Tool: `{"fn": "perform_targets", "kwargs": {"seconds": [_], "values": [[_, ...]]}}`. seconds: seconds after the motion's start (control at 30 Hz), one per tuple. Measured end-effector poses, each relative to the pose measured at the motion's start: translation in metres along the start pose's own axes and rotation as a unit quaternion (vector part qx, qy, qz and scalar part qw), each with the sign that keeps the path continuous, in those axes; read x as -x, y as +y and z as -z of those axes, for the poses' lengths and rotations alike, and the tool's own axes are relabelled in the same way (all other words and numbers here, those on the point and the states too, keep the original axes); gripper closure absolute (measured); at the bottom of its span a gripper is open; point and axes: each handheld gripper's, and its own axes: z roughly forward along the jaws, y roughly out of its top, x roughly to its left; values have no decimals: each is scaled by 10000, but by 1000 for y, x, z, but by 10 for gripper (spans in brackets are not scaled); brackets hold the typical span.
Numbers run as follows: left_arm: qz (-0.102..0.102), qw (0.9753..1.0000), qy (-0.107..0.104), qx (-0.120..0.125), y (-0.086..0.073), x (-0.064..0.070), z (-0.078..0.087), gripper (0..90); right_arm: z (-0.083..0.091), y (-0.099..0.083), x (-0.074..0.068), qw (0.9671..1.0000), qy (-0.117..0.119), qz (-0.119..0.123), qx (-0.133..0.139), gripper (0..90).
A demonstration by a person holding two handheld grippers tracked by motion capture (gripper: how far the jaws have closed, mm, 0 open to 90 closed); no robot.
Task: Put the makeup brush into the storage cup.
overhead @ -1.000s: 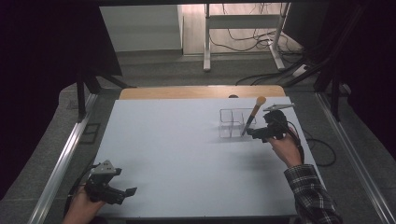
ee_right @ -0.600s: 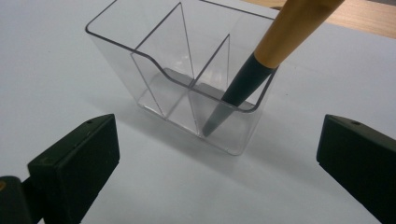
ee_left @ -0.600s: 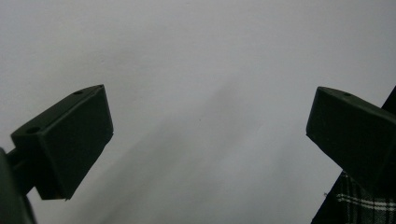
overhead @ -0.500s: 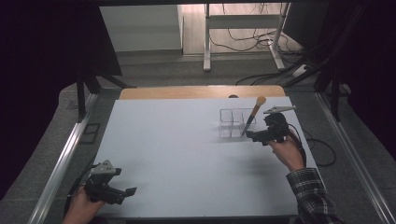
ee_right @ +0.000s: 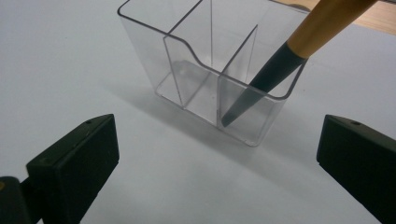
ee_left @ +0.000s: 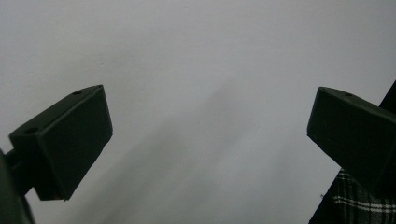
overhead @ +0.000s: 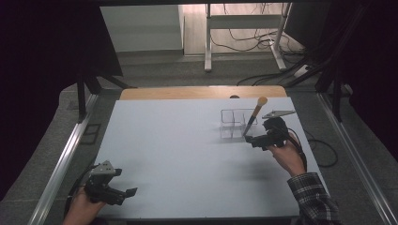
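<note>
A clear plastic organizer point(overhead: 233, 123) with several compartments stands on the white table, right of centre. A tool with a wooden handle and a dark tip point(overhead: 254, 116) leans in its right-hand compartment. In the right gripper view the organizer point(ee_right: 196, 74) and the tool point(ee_right: 280, 65) are just ahead of the jaws. My right gripper point(overhead: 252, 139) point(ee_right: 219, 158) is open and holds nothing, a short way in front of the organizer. Near the table's front left corner, my left gripper point(overhead: 126, 193) point(ee_left: 210, 140) is open over bare table.
The white board point(overhead: 178, 150) covers most of the table, and a wooden strip point(overhead: 197, 92) shows at its far edge. Metal rails point(overhead: 65, 154) run along both sides. A plaid sleeve point(ee_left: 359, 200) shows at the bottom right of the left gripper view.
My right gripper has drawn back slightly from the organizer toward the person. The tool, the organizer and my left gripper have stayed in place.
</note>
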Motion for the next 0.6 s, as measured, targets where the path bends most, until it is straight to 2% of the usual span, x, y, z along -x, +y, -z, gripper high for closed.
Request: {"fn": "perform_targets", "kwargs": {"seconds": [0.6], "values": [[39, 10000, -47, 17, 0, 0, 0, 3, 11, -10, -13, 9999, 158, 40, 34, 0]]}}
